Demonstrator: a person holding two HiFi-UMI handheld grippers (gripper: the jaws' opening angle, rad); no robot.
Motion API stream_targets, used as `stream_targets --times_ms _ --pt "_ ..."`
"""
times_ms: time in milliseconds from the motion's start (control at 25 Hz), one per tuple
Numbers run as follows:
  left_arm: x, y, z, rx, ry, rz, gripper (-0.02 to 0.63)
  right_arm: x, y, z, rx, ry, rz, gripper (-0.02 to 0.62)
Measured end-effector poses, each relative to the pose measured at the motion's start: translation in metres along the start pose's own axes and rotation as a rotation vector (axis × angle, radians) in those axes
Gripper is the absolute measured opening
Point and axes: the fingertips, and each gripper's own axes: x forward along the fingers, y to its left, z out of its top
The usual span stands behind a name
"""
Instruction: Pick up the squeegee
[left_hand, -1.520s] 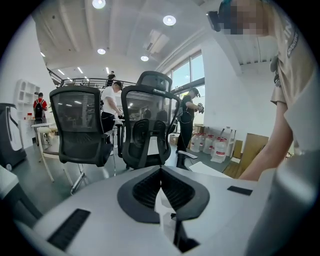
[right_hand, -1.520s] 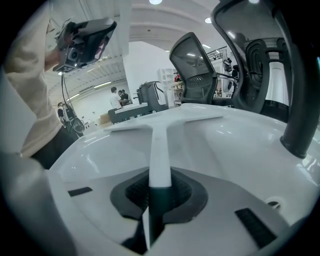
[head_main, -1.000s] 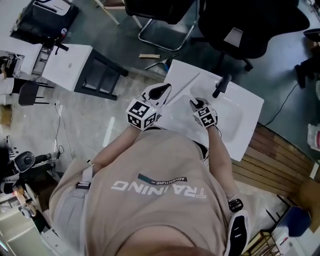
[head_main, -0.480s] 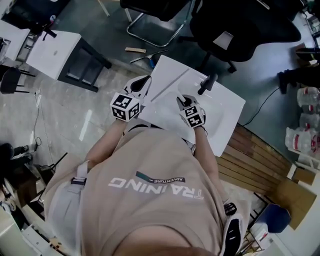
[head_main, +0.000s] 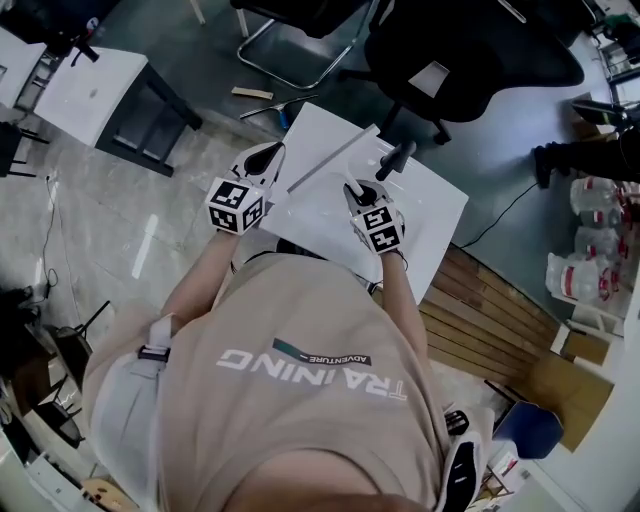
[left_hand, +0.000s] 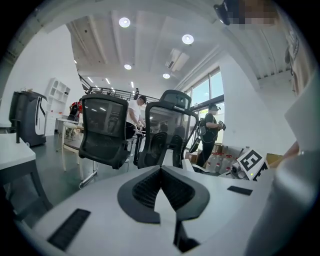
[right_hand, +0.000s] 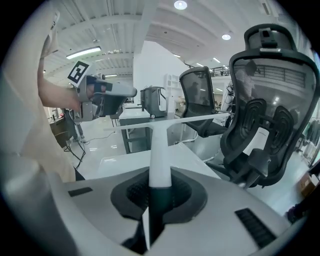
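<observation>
The squeegee (head_main: 335, 155) is white, with a long thin blade and a straight handle. In the right gripper view its handle (right_hand: 160, 150) runs up out of the jaws to the crossbar of the blade. My right gripper (head_main: 358, 190) (right_hand: 159, 185) is shut on that handle and holds it above the white tabletop (head_main: 440, 215). My left gripper (head_main: 262, 160) hovers at the table's left edge, beside the blade's near end. In the left gripper view its jaws (left_hand: 161, 175) are shut with nothing between them.
Two black mesh office chairs (head_main: 470, 60) (right_hand: 265, 115) stand just beyond the table. A short black post (head_main: 395, 158) sticks up near my right gripper. A smaller white table (head_main: 95, 95) is at the left. People (left_hand: 210, 135) stand further off.
My right gripper has risen with the squeegee, lifting it off the tabletop. The left gripper has shifted only slightly beside it.
</observation>
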Motion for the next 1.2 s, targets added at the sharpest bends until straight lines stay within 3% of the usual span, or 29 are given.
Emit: stream_targets --times_ms 480,760,1200 --pt "0.016 -0.039 0.011 0.078 -0.015 -0.104 0.012 -0.046 -0.025 0.011 0.065 -0.067 -0.151 0.051" --pt "0.025 -0.051 0.007 0.056 -0.013 -0.135 0.012 -0.077 -0.045 0.002 0.147 -0.100 -0.236 0.051" --pt "0.053 -0.084 0.032 0.151 -0.026 -0.216 0.012 -0.137 -0.095 0.006 0.266 -0.196 -0.421 0.051"
